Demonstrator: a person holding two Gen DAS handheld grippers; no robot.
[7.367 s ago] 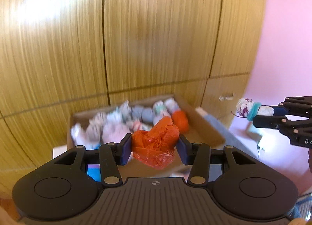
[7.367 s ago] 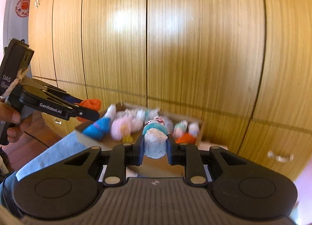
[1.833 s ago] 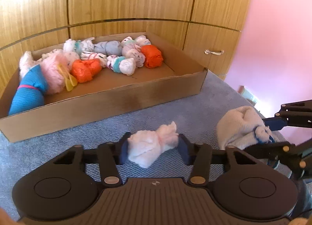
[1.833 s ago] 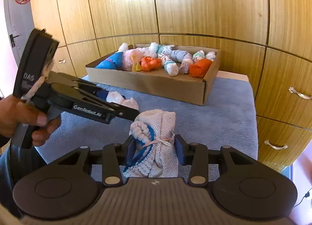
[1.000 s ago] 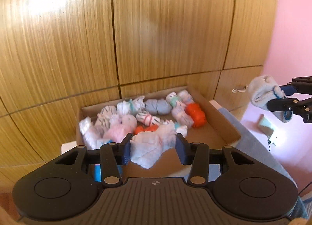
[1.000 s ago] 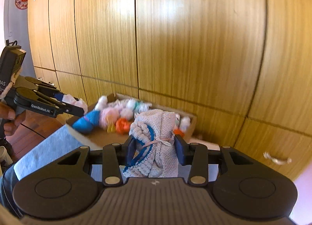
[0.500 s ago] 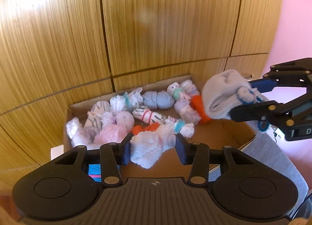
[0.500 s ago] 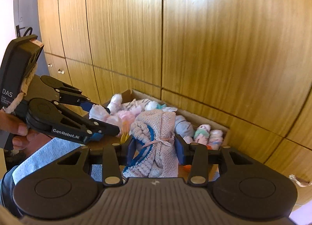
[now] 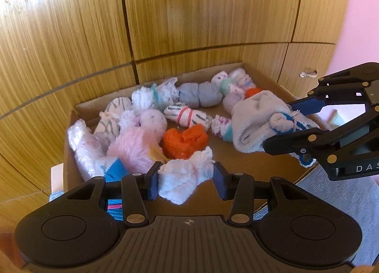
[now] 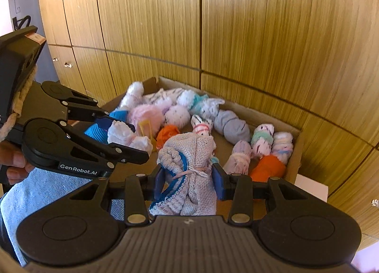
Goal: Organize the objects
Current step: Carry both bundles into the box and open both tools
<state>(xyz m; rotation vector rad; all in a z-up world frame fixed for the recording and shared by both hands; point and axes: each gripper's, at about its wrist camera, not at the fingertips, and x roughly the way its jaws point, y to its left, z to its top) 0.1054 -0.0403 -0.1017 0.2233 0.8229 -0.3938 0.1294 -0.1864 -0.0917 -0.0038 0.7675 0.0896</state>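
Left tool (image 9: 186, 179) grips a fluffy white bundle (image 9: 184, 181); right tool (image 10: 188, 180) a blue-trimmed knit bundle (image 10: 187, 178).

Both views are bright with warm daylight. The wooden wardrobe doors (image 9: 189, 12) behind the claws carry a soft sheen, with a pale glare patch up and left of the left claw (image 9: 184, 178). Fisheye bending curves the door seams strongly toward the edges, and the corners go dark. The bundles in the cardboard box (image 10: 296, 152) ahead of the right claw (image 10: 188, 177) look slightly soft, while each claw's black body nearest the lens is sharp. Shadows are faint.
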